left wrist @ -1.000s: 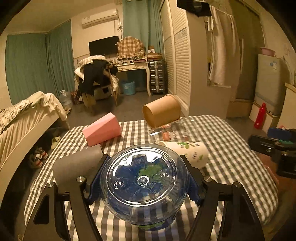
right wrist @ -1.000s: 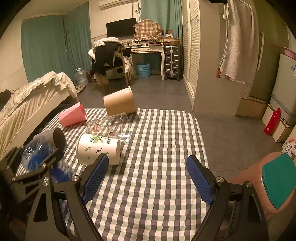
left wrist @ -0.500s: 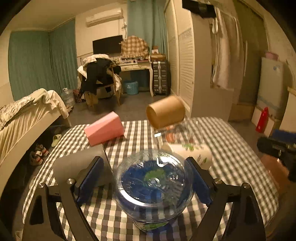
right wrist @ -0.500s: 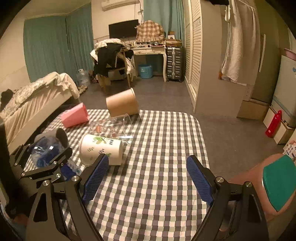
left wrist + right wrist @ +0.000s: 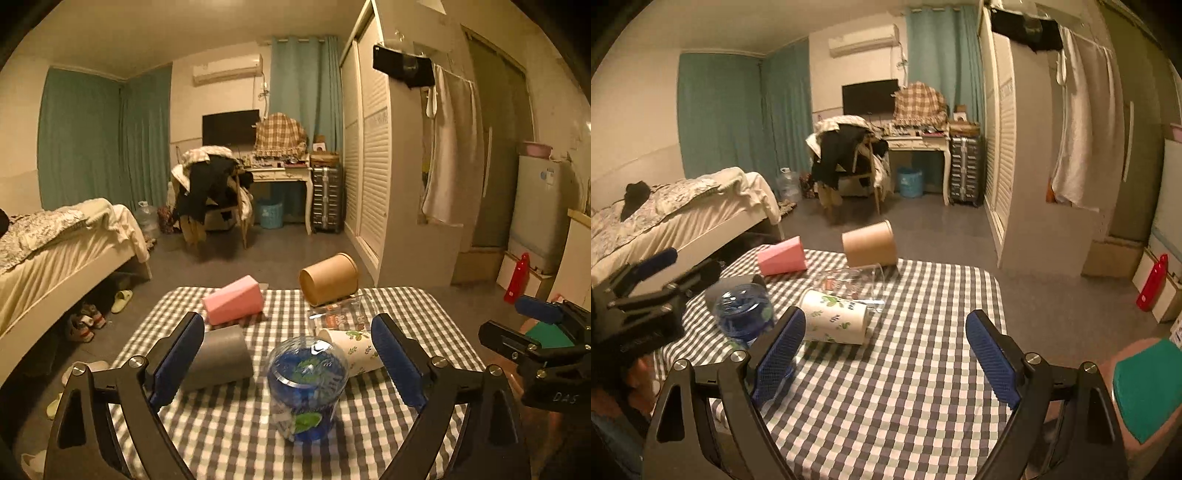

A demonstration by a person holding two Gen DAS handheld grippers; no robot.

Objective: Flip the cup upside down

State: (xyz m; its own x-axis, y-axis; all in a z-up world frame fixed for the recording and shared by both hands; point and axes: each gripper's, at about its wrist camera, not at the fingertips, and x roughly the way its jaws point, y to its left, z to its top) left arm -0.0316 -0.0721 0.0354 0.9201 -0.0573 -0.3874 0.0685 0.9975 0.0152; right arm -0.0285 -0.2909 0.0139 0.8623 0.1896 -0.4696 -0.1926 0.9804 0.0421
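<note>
A grey-and-white checked cloth covers the bench (image 5: 229, 428), soft and slightly wrinkled at its edges. Near the middle of the bench's near half stands the clear plastic cup (image 5: 306, 387), base up and mouth down on the cloth; it is a thin, glossy, ribbed cylinder with blue and green print showing through its wall. In the right wrist view the same cup (image 5: 744, 315) sits toward the bench's left edge.

Just behind it a white paper cup (image 5: 352, 350) with green leaf prints lies on its side, and to the left a matte grey cup (image 5: 219, 358) lies on its side too. Toward the far edge, a pink, flat-sided tapered cup (image 5: 234, 304) and a plain brown cardboard tub (image 5: 328, 278) are tipped over, with a transparent glass (image 5: 343, 317) bearing small cartoon prints lying between the tub and the white cup.

The left gripper (image 5: 288, 358) has its jaws spread wide, the blue textured pads well apart on either side of the clear cup and touching nothing. The right gripper (image 5: 886, 358) is likewise wide open and holds nothing, above the bench's near right part.
</note>
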